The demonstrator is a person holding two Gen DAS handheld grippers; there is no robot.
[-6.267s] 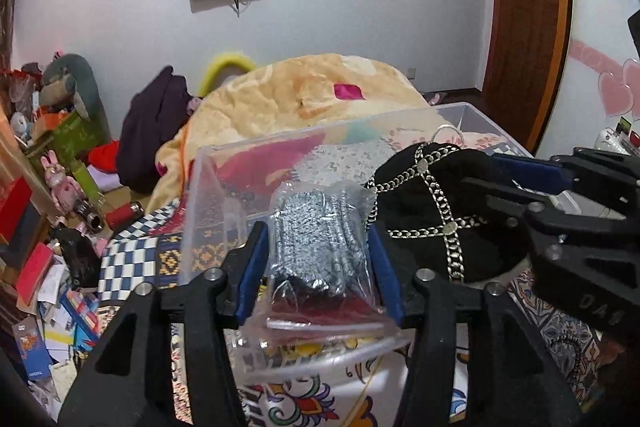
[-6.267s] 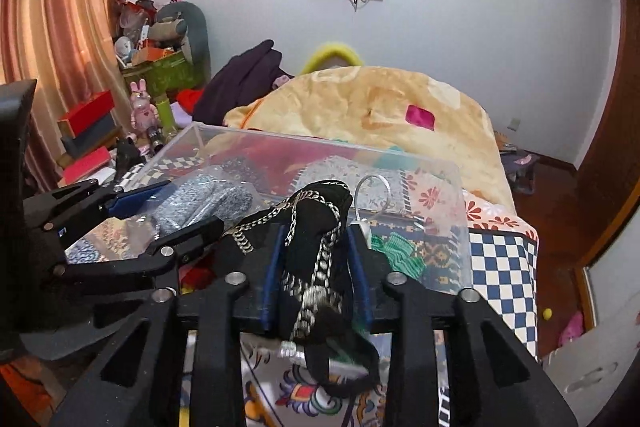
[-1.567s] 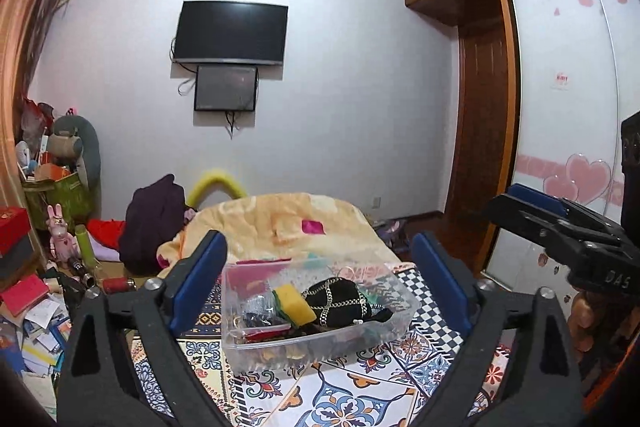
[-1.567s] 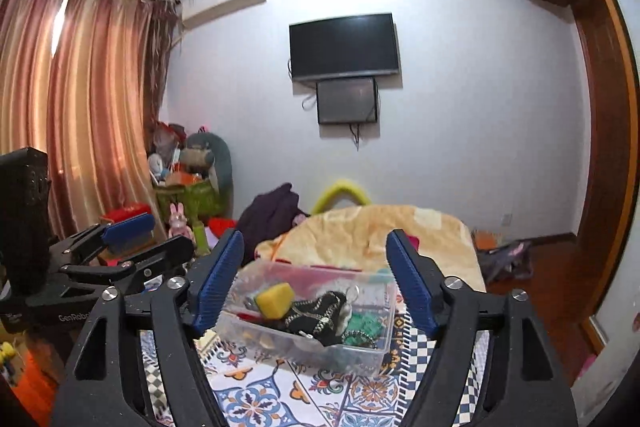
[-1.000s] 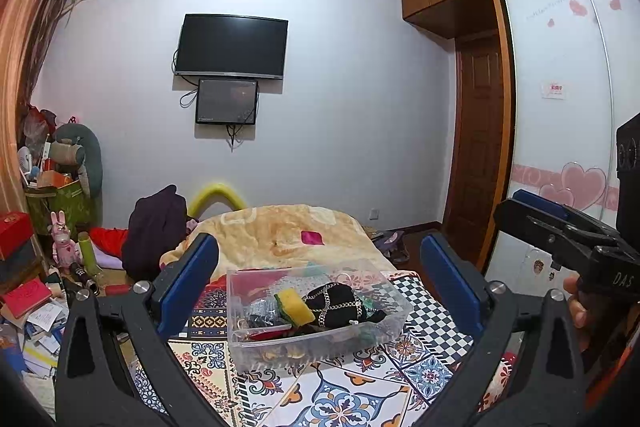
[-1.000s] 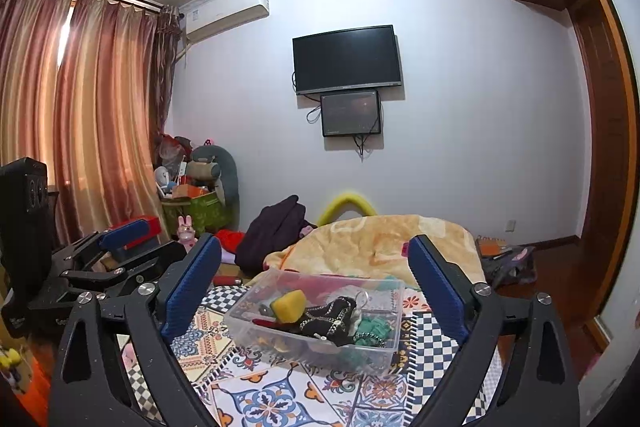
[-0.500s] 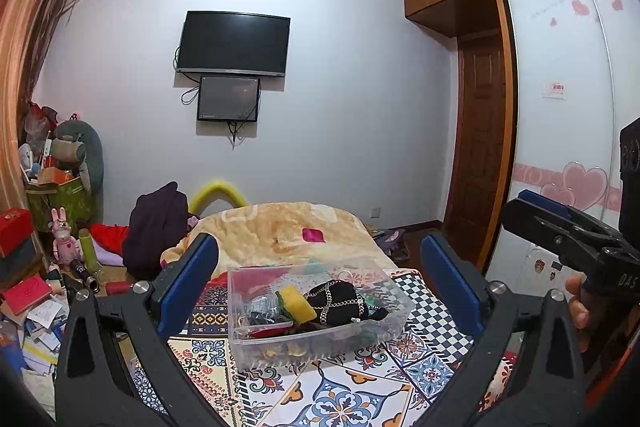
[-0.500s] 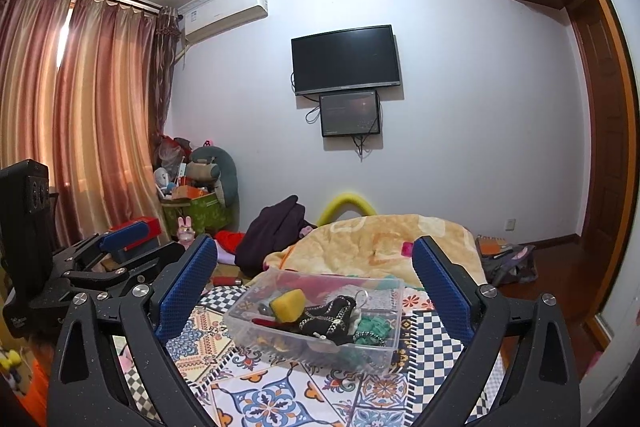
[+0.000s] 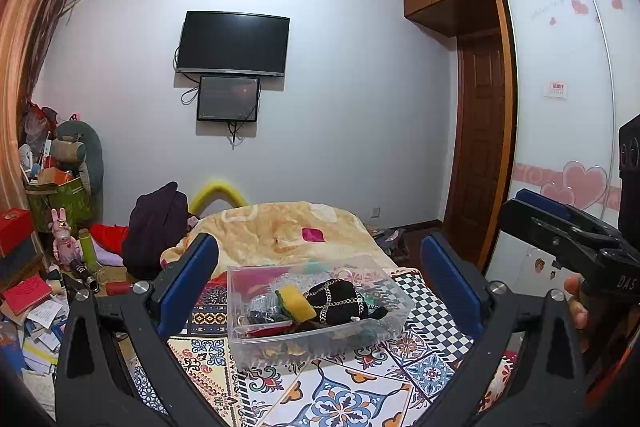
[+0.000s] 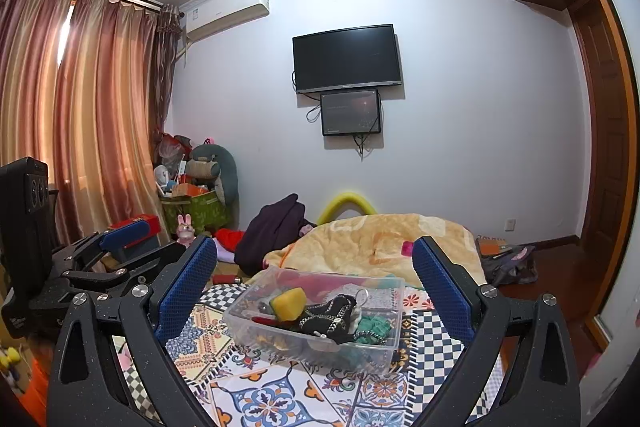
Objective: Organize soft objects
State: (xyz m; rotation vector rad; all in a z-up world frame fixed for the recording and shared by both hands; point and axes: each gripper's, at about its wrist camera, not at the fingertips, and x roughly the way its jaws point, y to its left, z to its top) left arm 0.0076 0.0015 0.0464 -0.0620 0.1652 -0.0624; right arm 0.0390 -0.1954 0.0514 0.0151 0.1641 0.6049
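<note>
We hold the left gripper (image 9: 320, 263) and right gripper (image 10: 314, 265) spread wide, gripping nothing. The clear bin (image 9: 320, 337) sits framed between each finger pair, well beyond the tips, containing the yellow sponge (image 9: 296, 303) and black chained pouch (image 9: 338, 301); sorting looks complete.

Small items low in the clear bin (image 9: 320, 337) blur together behind its wall; at 3 o'clock the right gripper (image 9: 568, 231) is cut off by the frame edge
</note>
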